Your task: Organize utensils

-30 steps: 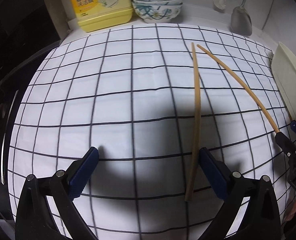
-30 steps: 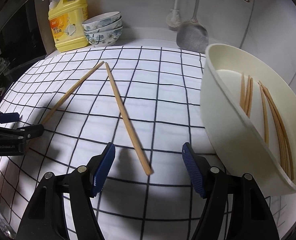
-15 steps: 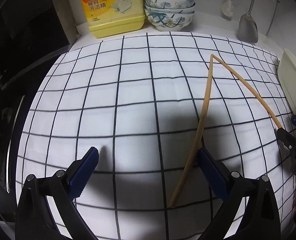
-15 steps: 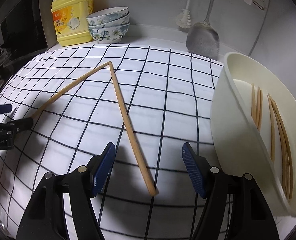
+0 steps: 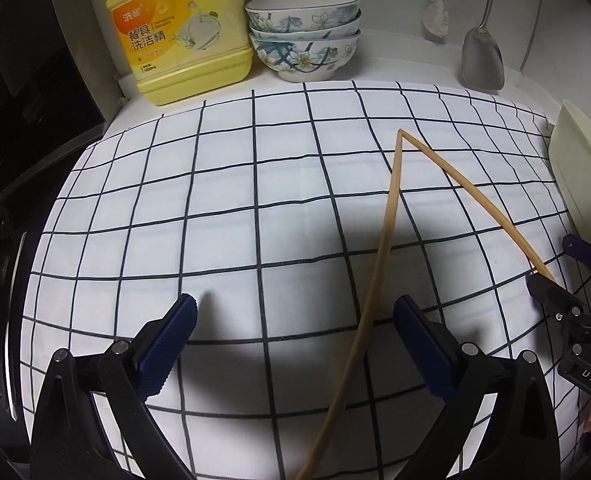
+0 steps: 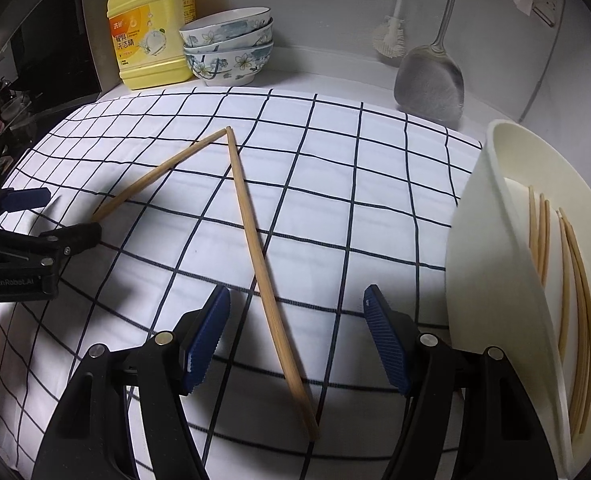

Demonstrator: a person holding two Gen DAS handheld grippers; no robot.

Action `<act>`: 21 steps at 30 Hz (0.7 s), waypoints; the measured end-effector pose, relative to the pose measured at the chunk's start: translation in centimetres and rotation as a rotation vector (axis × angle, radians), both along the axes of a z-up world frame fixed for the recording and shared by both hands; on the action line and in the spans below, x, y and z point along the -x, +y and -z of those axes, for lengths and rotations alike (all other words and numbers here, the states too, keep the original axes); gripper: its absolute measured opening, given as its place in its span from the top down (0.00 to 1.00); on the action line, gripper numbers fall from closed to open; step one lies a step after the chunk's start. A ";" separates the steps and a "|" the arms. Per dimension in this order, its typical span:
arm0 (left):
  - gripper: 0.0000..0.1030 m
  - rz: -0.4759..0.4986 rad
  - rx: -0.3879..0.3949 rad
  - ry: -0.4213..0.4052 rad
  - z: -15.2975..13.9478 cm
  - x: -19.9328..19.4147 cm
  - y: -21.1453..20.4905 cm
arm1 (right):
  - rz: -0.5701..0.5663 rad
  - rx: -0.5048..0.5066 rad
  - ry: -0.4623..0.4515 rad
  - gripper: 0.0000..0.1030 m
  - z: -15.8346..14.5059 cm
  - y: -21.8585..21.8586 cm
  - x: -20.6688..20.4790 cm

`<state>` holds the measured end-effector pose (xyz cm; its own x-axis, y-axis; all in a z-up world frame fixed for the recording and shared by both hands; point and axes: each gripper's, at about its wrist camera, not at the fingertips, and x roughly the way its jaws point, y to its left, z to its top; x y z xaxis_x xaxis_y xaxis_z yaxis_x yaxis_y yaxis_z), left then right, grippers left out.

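Two wooden chopsticks lie on the checked cloth with their far tips touching in a V. My left gripper (image 5: 293,334) is open around the near part of the left chopstick (image 5: 379,264), which passes just inside its right finger. My right gripper (image 6: 295,334) is open around the right chopstick (image 6: 257,260). The left chopstick also shows in the right wrist view (image 6: 155,174), its end by the left gripper (image 6: 47,216). A cream tub (image 6: 483,264) at right holds several chopsticks (image 6: 575,300).
A yellow detergent jug (image 5: 179,36) and three stacked floral bowls (image 5: 303,36) stand at the back. A metal spatula (image 6: 429,80) and a brush (image 6: 391,40) hang against the back wall. A dark appliance borders the cloth on the left.
Both grippers have moved forward along the chopsticks. The two far tips, apart a second ago, now touch in a V. Both grippers stay open.
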<state>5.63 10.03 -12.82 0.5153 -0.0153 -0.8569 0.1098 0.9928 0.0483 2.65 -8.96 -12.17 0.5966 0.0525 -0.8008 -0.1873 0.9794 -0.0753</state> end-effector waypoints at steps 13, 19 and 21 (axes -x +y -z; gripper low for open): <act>0.06 -0.002 0.046 0.008 0.3 -2.0 -0.2 | -0.005 -0.059 0.008 0.34 0.3 -0.1 -1.6; 0.05 0.026 0.040 0.004 0.4 -2.9 -0.8 | -0.043 -0.058 -0.001 0.34 0.3 0.4 -2.3; 0.07 0.044 0.041 0.006 0.3 -3.0 -0.9 | -0.061 -0.060 -0.003 0.34 0.3 0.6 -2.5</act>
<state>8.67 9.11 -13.10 0.5083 -0.0735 -0.8580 0.1539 0.9881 0.0065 5.16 -8.32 -12.52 0.5932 0.1363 -0.7934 -0.2463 0.9690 -0.0177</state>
